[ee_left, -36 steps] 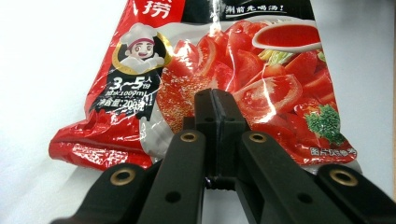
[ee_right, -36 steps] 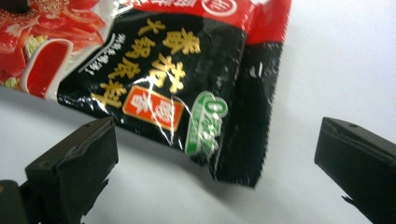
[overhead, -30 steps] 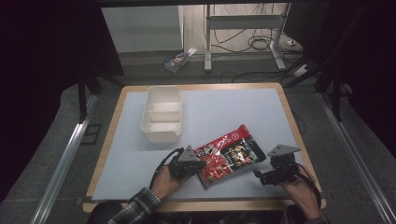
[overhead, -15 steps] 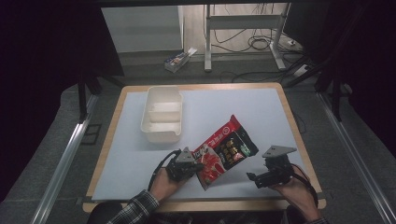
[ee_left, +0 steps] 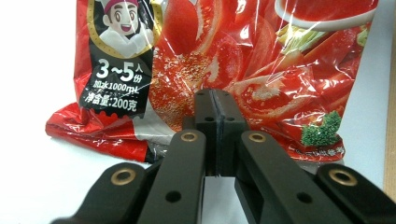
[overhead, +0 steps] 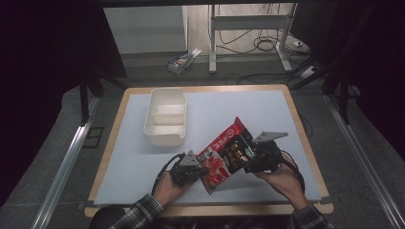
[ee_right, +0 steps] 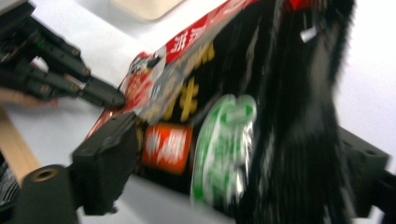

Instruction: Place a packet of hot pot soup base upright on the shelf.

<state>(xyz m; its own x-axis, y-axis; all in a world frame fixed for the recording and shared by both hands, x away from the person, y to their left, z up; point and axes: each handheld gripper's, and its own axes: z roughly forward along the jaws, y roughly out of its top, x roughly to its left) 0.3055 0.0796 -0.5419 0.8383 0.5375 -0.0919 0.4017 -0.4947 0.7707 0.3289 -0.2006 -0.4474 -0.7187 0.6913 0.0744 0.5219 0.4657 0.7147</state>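
Note:
A red and black food packet (overhead: pixel 223 155) is held off the pale table mat, tilted with one corner pointing up. My left gripper (overhead: pixel 199 168) is shut on its lower left edge; in the left gripper view the jaws press together on the red printed film (ee_left: pixel 219 60). My right gripper (overhead: pixel 252 156) is at the packet's right side. In the right gripper view its jaws stand wide apart, open, with the blurred black part of the packet (ee_right: pixel 261 121) between them. The left gripper (ee_right: pixel 112 99) pinches the far edge there.
A white two-compartment container (overhead: pixel 165 117) stands on the mat behind and left of the packet. The wooden table edge (overhead: pixel 205 210) runs just in front of the hands. Bare mat (overhead: pixel 267 109) lies at the back right.
The left gripper has lifted and turned the packet so it stands steeper. The right gripper has moved in from the right front and now has its jaws around the packet's right side.

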